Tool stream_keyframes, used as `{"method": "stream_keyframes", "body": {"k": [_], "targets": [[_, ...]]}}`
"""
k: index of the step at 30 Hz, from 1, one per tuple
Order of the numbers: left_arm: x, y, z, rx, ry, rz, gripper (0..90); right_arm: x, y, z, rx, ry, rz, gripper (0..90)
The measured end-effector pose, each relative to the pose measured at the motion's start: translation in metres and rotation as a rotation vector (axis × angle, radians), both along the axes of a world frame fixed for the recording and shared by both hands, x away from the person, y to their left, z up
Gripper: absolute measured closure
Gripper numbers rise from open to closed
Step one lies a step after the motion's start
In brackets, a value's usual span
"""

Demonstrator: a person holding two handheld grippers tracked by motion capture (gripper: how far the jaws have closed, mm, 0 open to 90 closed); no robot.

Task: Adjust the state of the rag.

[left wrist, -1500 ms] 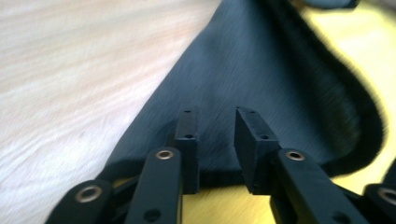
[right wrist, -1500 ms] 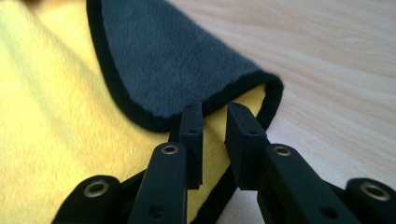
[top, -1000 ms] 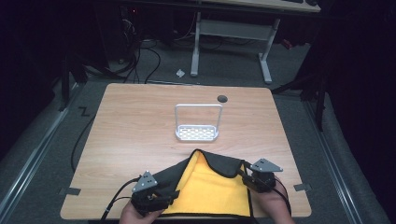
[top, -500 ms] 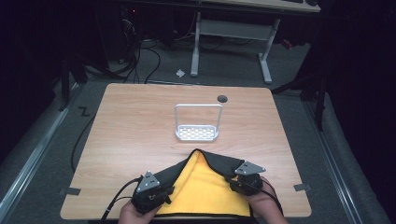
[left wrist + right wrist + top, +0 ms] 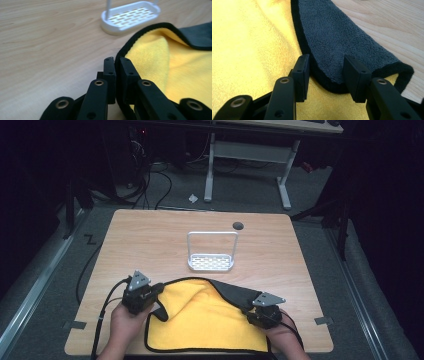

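A yellow cloth with a black hem and a grey back lies at the table's near edge. Its right corner is folded over, so a grey flap shows. My left gripper is at the cloth's left edge, and its jaws have just closed. In the left gripper view that gripper is shut on the black hem of the cloth. My right gripper is at the flap. Its jaws stand apart and have just narrowed a little, with the grey flap between them.
A white slotted rack with a wire hoop stands in the middle of the wooden table, just beyond the cloth. A dark round hole lies behind it. Black cables trail from both grippers, and desk legs and cables stand on the floor beyond.
My left gripper has shut on the hem and moved left and away, drawing the cloth's left edge outward. My right gripper shifted slightly left early on, then stayed.
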State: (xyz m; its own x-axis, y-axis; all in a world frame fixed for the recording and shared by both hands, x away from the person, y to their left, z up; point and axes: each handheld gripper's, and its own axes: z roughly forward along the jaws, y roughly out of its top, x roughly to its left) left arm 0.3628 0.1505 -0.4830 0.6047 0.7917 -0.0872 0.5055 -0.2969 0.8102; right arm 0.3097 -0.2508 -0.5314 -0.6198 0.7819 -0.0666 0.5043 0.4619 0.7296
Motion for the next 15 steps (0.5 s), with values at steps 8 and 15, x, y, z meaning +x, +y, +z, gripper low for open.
{"method": "stream_keyframes", "body": {"k": [8, 15], "targets": [[0.055, 0.013, -0.02, 0.028, 0.073, 0.136, 70.7, 0.001, -0.001, -0.001, 0.016, 0.004, -0.003, 58.6], [0.024, 0.032, -0.005, -0.1, 0.041, 0.114, 69.3, 0.001, -0.001, -0.001, 0.014, 0.001, -0.008, 60.0]]}}
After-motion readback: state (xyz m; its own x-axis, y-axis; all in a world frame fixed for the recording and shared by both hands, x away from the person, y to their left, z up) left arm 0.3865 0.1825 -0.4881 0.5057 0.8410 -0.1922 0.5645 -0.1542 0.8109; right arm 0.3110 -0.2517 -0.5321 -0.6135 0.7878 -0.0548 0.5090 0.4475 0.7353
